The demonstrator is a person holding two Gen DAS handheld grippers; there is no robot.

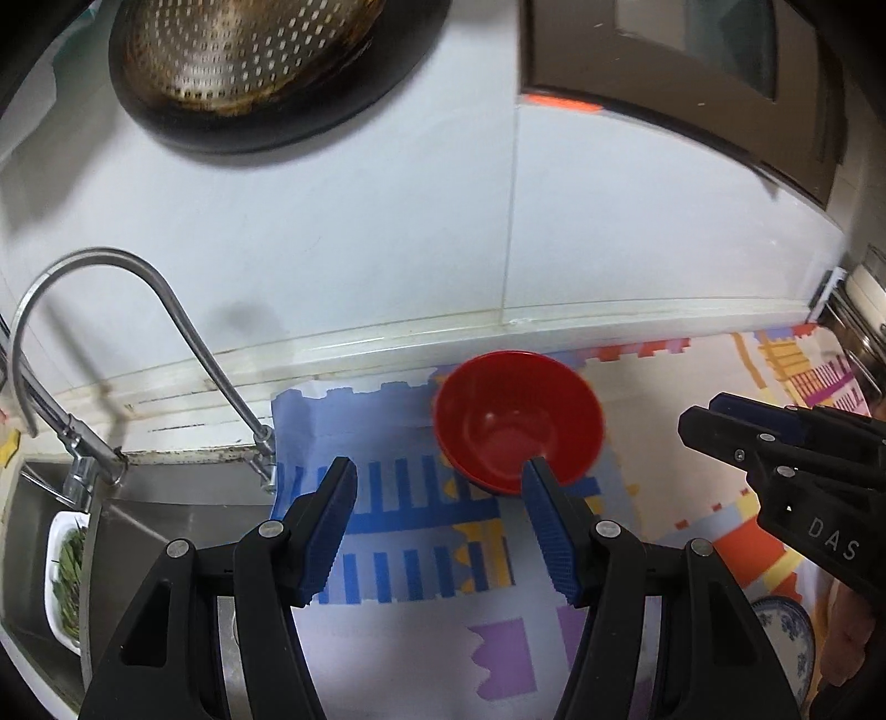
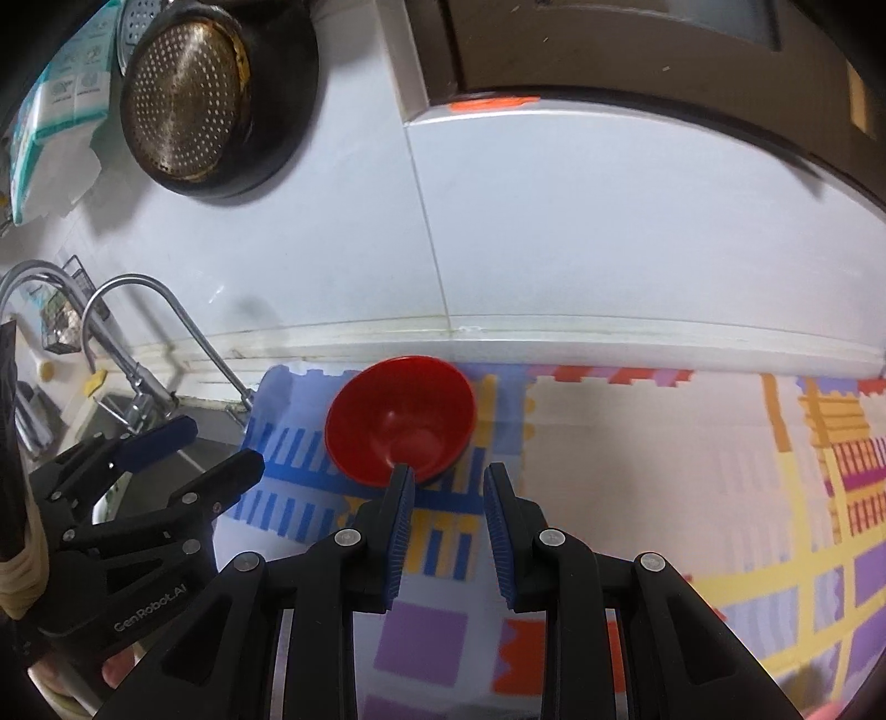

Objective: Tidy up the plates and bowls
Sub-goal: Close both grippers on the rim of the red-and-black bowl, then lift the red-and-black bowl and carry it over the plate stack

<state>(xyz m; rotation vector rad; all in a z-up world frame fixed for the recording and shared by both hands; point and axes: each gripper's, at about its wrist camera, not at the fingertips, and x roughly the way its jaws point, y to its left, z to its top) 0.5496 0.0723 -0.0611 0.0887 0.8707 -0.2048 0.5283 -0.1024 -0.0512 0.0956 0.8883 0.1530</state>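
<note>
on the patterned mat (image 2: 637, 476) we see a red bowl (image 2: 401, 421), our "genrobot.ai" left gripper (image 1: 437, 531) wide open and empty, our "das" right gripper (image 2: 449, 534) partly open, empty.

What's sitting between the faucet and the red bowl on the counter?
Only the patterned mat: its blue-striped stretch runs from the faucet spout to the red bowl, with nothing standing on it. The left wrist view shows this best.

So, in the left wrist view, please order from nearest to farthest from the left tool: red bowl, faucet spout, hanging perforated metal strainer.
From the left tool:
1. Red bowl, just ahead, by its right finger.
2. Curved metal faucet spout, left, over the sink.
3. Perforated metal strainer, high on the wall.
</note>
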